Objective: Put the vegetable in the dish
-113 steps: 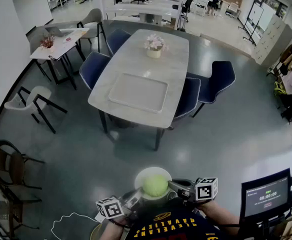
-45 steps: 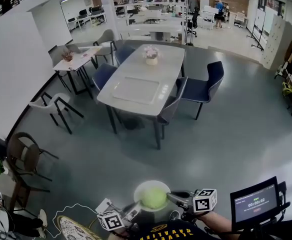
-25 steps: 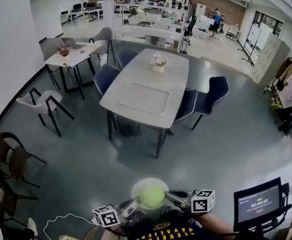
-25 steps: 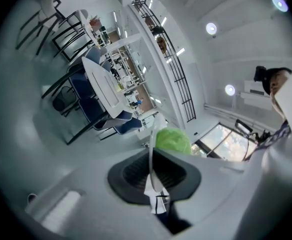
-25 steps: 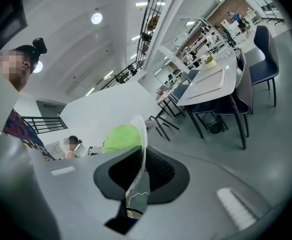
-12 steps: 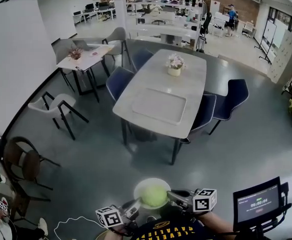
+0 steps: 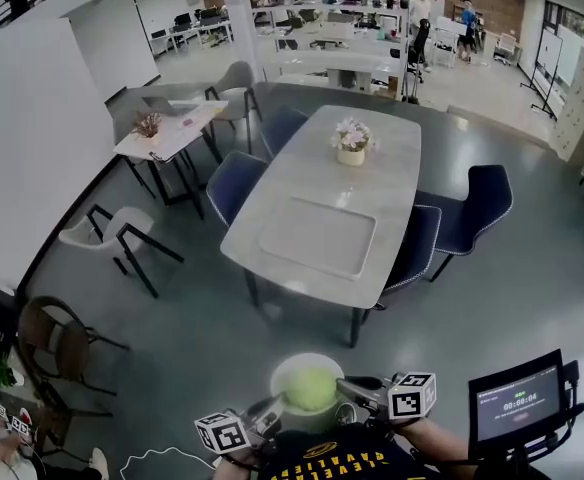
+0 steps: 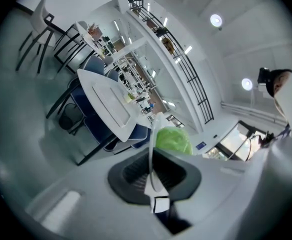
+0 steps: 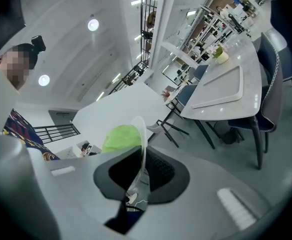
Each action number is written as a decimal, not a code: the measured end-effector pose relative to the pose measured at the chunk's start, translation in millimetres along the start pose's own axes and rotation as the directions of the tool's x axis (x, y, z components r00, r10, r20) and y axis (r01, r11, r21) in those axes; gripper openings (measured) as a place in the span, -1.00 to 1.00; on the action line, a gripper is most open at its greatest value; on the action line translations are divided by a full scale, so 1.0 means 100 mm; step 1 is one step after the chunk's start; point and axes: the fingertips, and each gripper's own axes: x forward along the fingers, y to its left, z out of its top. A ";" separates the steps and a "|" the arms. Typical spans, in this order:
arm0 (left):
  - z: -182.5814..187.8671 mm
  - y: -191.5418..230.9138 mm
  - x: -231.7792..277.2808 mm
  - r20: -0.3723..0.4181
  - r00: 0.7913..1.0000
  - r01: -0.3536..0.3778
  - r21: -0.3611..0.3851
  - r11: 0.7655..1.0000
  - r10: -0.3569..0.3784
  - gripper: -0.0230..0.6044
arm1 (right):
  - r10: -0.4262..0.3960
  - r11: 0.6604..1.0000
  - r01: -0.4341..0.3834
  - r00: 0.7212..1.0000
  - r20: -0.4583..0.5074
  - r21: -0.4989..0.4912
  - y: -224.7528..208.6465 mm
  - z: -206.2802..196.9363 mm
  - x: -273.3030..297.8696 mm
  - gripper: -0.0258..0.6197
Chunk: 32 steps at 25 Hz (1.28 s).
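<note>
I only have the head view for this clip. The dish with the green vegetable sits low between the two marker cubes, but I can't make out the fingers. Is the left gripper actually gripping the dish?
Observer: Yes. In the left gripper view, the left gripper has its fingers closed on the dish, whose thin rim runs edge-on between them.
Reviewer: And the right one?
Observer: Same. The right gripper is closed on the rim from the opposite side.
Reviewer: Is either one pinching the vegetable?
Observer: No. The vegetable lies on the dish beyond the fingers, not between them.
</note>
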 end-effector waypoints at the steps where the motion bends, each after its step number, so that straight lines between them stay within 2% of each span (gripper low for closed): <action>1: 0.03 0.00 0.06 -0.004 1.000 -0.005 0.000 1.000 0.005 -0.88 | 0.001 1.000 -0.001 1.000 0.000 0.004 -0.05 0.05 -0.01 -0.83; 9: 0.48 0.27 0.39 -0.044 0.999 -0.012 0.004 1.000 0.012 -0.88 | -0.010 1.000 0.010 1.000 0.004 0.026 -0.41 0.42 0.26 -0.83; 17: 1.22 0.68 0.61 -0.112 0.991 0.071 -0.001 0.997 -0.071 -0.88 | -0.110 0.994 0.108 0.992 0.061 0.029 -0.64 0.93 0.81 -0.83; 23: 2.18 1.58 0.52 -0.196 0.970 0.147 0.005 0.989 -0.144 -0.88 | -0.194 0.981 0.189 0.974 0.121 0.046 -0.94 1.26 1.94 -0.83; 32: 2.55 1.71 0.69 -0.294 0.931 0.215 -0.041 0.976 -0.218 -0.88 | -0.313 0.948 0.298 0.938 0.151 0.114 -0.99 1.52 2.13 -0.83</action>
